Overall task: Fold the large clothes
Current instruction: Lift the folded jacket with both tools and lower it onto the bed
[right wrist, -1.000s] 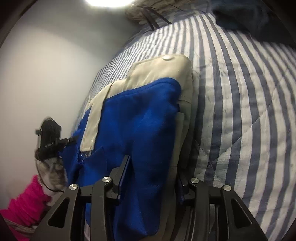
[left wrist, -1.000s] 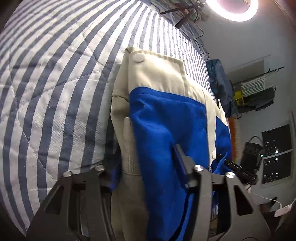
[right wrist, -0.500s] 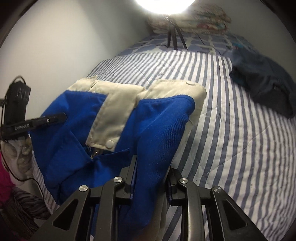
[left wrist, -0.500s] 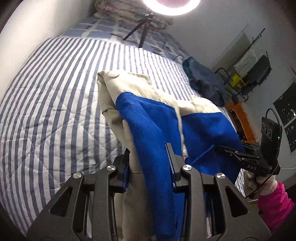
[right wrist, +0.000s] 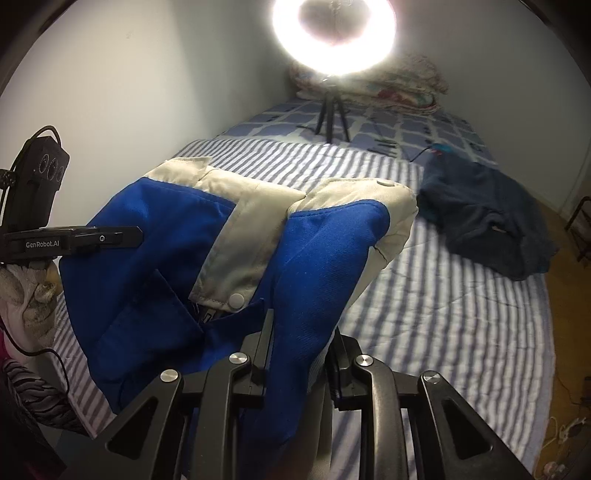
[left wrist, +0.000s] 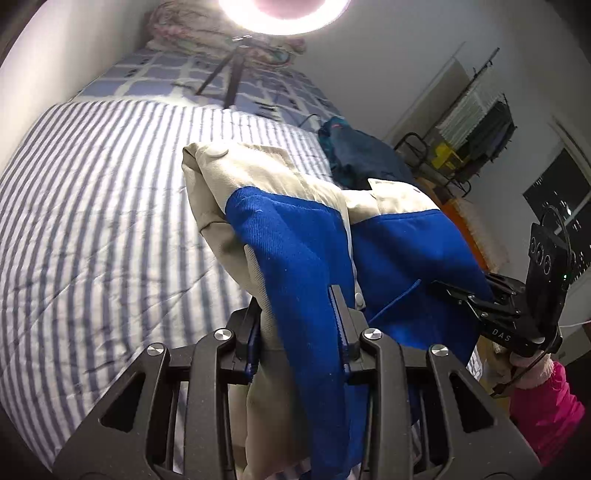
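Striped bed (left wrist: 96,229), blue-and-cream jacket (left wrist: 295,251) lifted above it between two tools.

Blue-and-white stripes cover the bed, with a dark garment (right wrist: 487,218) lying on its far right side and a ring light (right wrist: 334,33) on a tripod at the head. The jacket hangs bunched over the quilt (snaps visible on the cream parts). The left tool (left wrist: 295,321) is clamped on one fold, the right tool (right wrist: 301,350) on another.
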Action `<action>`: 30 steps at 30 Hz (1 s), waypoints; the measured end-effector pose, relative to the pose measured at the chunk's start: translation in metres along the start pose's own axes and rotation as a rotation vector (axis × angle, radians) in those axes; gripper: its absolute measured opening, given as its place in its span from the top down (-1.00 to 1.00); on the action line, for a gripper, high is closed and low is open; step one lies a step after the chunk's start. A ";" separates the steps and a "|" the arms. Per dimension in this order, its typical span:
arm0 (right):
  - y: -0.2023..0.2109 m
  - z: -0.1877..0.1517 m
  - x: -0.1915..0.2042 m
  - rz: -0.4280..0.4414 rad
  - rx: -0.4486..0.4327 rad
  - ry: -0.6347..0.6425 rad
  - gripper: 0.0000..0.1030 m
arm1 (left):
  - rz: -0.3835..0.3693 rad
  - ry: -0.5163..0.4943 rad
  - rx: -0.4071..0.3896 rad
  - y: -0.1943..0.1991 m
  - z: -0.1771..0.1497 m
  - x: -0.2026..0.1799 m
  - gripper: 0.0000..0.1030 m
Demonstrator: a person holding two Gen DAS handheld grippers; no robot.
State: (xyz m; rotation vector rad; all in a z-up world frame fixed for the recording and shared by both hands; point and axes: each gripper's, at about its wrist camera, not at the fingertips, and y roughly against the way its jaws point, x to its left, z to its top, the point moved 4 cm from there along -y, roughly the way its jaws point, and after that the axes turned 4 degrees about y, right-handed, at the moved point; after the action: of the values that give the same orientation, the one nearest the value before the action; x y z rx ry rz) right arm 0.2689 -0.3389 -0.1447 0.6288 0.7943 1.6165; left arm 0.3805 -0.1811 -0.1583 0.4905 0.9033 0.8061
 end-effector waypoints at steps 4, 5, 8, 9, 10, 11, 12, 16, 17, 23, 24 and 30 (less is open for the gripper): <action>0.017 0.005 -0.023 -0.062 -0.018 0.017 0.59 | -0.036 -0.039 -0.016 -0.014 0.016 -0.023 0.40; 0.021 0.006 -0.029 -0.075 -0.023 0.016 0.59 | -0.047 -0.048 -0.022 -0.018 0.022 -0.030 0.40; 0.032 0.012 -0.051 -0.111 -0.036 0.011 0.59 | -0.075 -0.070 -0.035 -0.030 0.036 -0.049 0.40; 0.036 0.014 -0.058 -0.124 -0.041 0.010 0.59 | -0.088 -0.079 -0.040 -0.035 0.043 -0.058 0.40; 0.040 0.017 -0.068 -0.142 -0.047 0.010 0.59 | -0.095 -0.092 -0.043 -0.040 0.049 -0.065 0.40; 0.043 0.019 -0.075 -0.156 -0.050 0.014 0.59 | -0.101 -0.102 -0.047 -0.045 0.053 -0.072 0.40; 0.046 0.022 -0.082 -0.169 -0.054 0.020 0.59 | -0.110 -0.109 -0.050 -0.050 0.059 -0.078 0.40; 0.056 0.030 -0.112 -0.223 -0.071 0.024 0.59 | -0.133 -0.138 -0.067 -0.071 0.081 -0.104 0.40; 0.058 0.032 -0.120 -0.236 -0.076 0.025 0.59 | -0.139 -0.149 -0.074 -0.078 0.087 -0.111 0.40; 0.066 0.047 -0.167 -0.308 -0.103 0.026 0.59 | -0.162 -0.192 -0.102 -0.113 0.124 -0.148 0.40; 0.067 0.051 -0.177 -0.322 -0.108 0.025 0.60 | -0.165 -0.197 -0.107 -0.120 0.131 -0.154 0.40; 0.067 0.086 -0.228 -0.415 -0.128 0.053 0.60 | -0.180 -0.210 -0.133 -0.162 0.177 -0.186 0.40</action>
State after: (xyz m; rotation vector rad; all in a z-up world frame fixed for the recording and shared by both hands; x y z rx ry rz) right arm 0.3356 -0.5556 -0.0344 0.3046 0.7928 1.2941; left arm 0.5267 -0.4354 -0.0800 0.3638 0.6840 0.6333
